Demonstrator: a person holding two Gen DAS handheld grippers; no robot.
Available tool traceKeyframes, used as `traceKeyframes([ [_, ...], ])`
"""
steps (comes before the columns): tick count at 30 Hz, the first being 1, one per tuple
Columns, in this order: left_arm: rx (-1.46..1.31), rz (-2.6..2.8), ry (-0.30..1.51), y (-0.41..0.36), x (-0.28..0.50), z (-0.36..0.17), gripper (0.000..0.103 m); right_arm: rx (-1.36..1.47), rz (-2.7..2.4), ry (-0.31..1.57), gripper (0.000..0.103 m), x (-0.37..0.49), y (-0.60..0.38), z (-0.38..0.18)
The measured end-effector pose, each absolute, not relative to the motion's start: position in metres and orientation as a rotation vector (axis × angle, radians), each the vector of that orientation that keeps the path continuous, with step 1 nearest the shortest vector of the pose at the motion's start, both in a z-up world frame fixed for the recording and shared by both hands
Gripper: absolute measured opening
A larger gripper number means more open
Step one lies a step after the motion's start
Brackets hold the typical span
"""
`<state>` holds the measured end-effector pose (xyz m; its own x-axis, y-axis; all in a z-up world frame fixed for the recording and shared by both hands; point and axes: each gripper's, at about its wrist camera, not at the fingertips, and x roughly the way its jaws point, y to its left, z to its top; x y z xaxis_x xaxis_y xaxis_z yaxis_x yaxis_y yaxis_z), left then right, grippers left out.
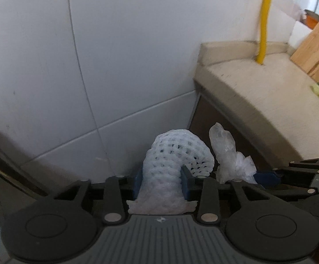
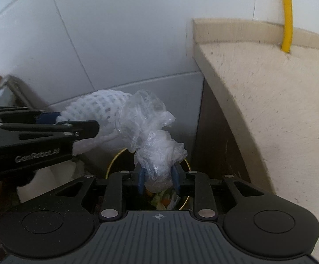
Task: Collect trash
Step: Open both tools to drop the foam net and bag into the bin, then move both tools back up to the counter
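- Left gripper (image 1: 161, 176): part-closed, blue pads pinching the lower end of a white foam mesh fruit sleeve (image 1: 175, 151), the rest of it arching up and over to the right.
- Right gripper (image 2: 158, 176): same deal, part-closed on a crumpled wad of clear plastic film (image 2: 157, 151), most of the wad billowing above the pads.
- Both bits of trash up in the air, touching or nearly so in the right wrist view, down beside the edge of the beige stone surface (image 2: 269, 110) and near the white tiled wall (image 2: 115, 33).
- Round dark bin with a thin gold rim (image 2: 188, 167) right under the right gripper, veggie scraps (image 2: 161, 198) already inside.
- Main worry: foam sleeve looking off to the left of the rim in the right wrist view, so probably landing on the floor if let go from there. Hard to tell for sure with the fisheye.
- Plastic film super light and clingy. Could easily stick to a pad or float sideways instead of dropping straight in.
- Film and mesh snagging on each other also possible, with one dragging the other out on release.
- Tight spot too: both grippers crowded together next to the surface edge, so a bump there likely to knock the aim off.
- Small bin mouth, two bulky springy items, so a bounce back out off the rim seems likely.
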<state>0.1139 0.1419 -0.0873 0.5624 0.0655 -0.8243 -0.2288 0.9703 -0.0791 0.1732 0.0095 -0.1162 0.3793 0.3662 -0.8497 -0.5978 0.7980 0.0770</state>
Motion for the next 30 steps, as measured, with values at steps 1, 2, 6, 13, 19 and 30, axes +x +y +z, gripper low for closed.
traceKeyframes([
  [1,-0.190,0.178,0.974,0.143,0.116,-0.091,0.034,-0.262,0.626,1.016,0.036,0.175,0.011,-0.120],
  [2,-0.193,0.182,0.985,0.144,0.118,-0.093,0.035,-0.262,0.628,1.024,0.037,0.178,0.013,-0.123],
  [6,-0.178,0.189,1.013,0.143,0.124,-0.100,0.043,-0.276,0.644,1.047,0.051,0.181,0.022,-0.135],
  [13,-0.139,0.220,1.060,0.142,0.133,-0.113,0.051,-0.277,0.626,1.090,0.053,0.190,0.028,-0.153],
  [19,-0.143,0.220,1.076,0.144,0.135,-0.116,0.052,-0.255,0.600,1.105,0.053,0.190,0.025,-0.155],
  [30,-0.129,0.186,1.007,0.141,0.129,-0.103,0.052,-0.228,0.577,1.014,0.057,0.171,-0.014,-0.110],
])
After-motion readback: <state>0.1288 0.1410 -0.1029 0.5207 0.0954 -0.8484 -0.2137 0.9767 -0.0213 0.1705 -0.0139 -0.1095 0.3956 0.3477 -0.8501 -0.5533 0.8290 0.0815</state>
